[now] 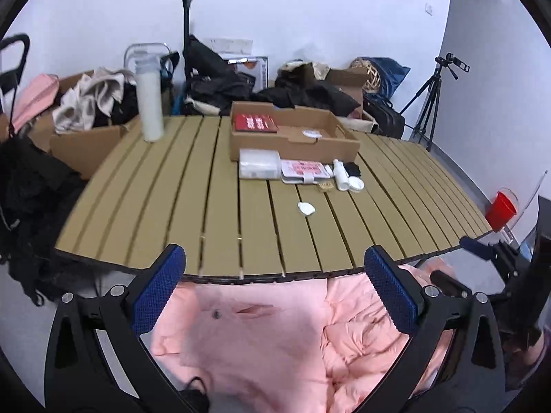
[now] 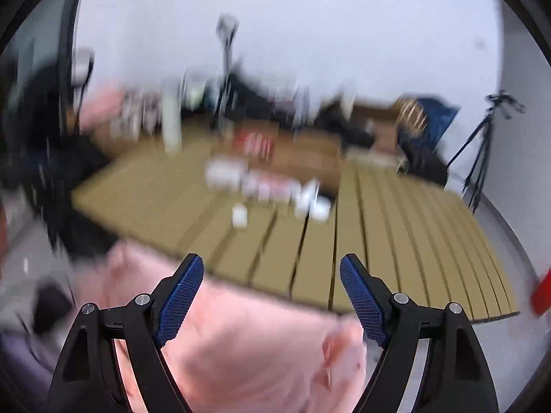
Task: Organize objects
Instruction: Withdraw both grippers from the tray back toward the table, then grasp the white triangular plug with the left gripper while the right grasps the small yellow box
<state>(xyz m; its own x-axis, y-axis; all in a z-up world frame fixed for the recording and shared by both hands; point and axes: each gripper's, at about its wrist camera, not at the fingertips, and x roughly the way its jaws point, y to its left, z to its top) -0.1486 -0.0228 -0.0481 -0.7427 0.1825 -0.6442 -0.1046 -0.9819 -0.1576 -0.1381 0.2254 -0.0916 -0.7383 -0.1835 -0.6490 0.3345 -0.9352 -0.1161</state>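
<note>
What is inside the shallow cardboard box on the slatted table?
In the cardboard box, a red packet lies at its left end and a small round white thing further right. The near wall hides the floor just behind it.

One bench [image 1: 172, 189], one open carton [image 1: 292, 137], one red book [image 1: 255, 123], one tall white bottle [image 1: 148, 103], one clear box [image 1: 259, 163], one red cup [image 1: 501, 208], one tripod [image 1: 428, 103].

White wall [image 1: 310, 10] behind, slatted tan surface [image 1: 172, 189] out front, a tripod [image 1: 427, 103] in the right corner, grey floor [image 1: 458, 168] below.
</note>
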